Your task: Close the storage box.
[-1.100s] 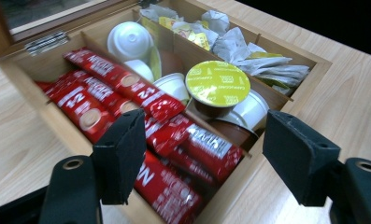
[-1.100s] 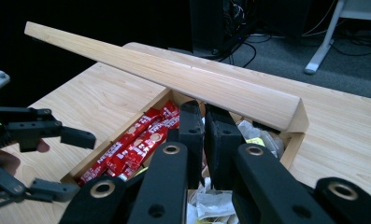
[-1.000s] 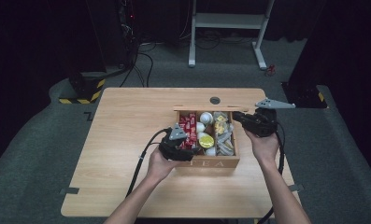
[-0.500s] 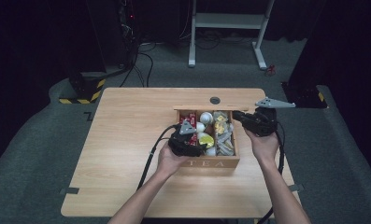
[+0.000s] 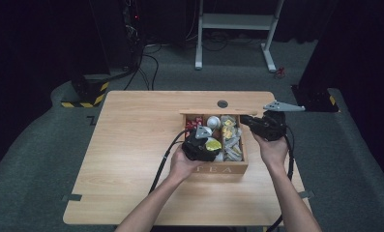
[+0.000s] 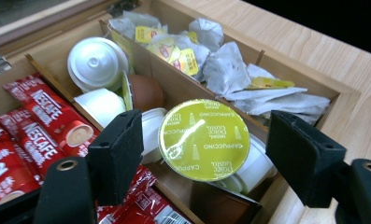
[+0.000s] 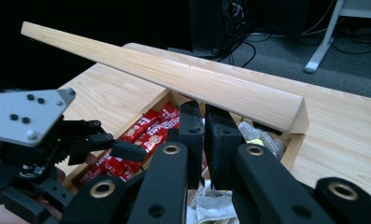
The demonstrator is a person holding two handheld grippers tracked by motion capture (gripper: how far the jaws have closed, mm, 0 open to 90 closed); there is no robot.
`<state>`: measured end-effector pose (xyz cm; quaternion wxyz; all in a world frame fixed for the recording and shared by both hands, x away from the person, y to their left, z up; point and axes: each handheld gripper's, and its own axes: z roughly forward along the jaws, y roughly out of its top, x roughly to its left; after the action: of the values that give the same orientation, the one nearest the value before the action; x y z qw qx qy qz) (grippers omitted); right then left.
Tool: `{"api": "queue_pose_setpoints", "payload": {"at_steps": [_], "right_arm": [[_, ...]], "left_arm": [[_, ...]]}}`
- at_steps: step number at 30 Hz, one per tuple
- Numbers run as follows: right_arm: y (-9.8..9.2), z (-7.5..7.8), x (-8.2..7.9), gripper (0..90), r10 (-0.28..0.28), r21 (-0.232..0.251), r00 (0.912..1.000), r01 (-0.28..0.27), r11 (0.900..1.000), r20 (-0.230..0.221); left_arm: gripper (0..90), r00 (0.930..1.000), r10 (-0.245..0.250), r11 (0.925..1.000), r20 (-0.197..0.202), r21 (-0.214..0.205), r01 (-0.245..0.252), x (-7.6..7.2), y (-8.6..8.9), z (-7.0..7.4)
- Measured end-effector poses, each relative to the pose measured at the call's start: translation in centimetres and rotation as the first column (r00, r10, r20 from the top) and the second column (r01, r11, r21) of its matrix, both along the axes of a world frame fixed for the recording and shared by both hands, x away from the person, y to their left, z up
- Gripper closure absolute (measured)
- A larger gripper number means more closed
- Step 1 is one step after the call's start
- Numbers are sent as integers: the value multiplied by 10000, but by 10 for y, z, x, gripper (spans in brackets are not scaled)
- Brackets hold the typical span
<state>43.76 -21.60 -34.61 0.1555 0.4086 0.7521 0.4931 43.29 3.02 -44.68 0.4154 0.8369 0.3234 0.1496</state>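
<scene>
Moved over tea box (image 5: 218, 170) toward 3 o'clock: left gripper (image 6: 204, 149), fingers just opened astride capsule (image 6: 204, 139). Right gripper (image 7: 204, 135), closed, propping lid (image 7: 174, 77).

yellow-green capsule (image 6: 203, 139) foil-up, tilted, in box's middle compartment

Since a second ago, the left gripper (image 5: 210, 145) has moved from the tea box's (image 5: 222, 169) front-left edge to over its middle compartment, jaws having just been opening; a yellow-lidded cappuccino capsule (image 6: 204, 139) lies loose between them atop white capsules.
</scene>
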Motion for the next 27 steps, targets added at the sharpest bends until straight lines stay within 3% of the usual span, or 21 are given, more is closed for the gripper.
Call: {"api": "queue_pose_setpoints", "payload": {"at_steps": [5,13,27], "right_arm": [[0,0,0,856,4,-23,10000,-4,10000,7],[1,0,1,852,23,-27,10000,-23,10000,15],[2,-2,2,848,20,-32,10000,-20,10000,-72]], "left_arm": [[284,9998,118,9999,-129,-8,-118,4,-3,-5],[299,9998,166,9991,-136,390,-161,6,-6,-7],[356,9987,4,9960,-505,888,41,8,-15,-9]]}}
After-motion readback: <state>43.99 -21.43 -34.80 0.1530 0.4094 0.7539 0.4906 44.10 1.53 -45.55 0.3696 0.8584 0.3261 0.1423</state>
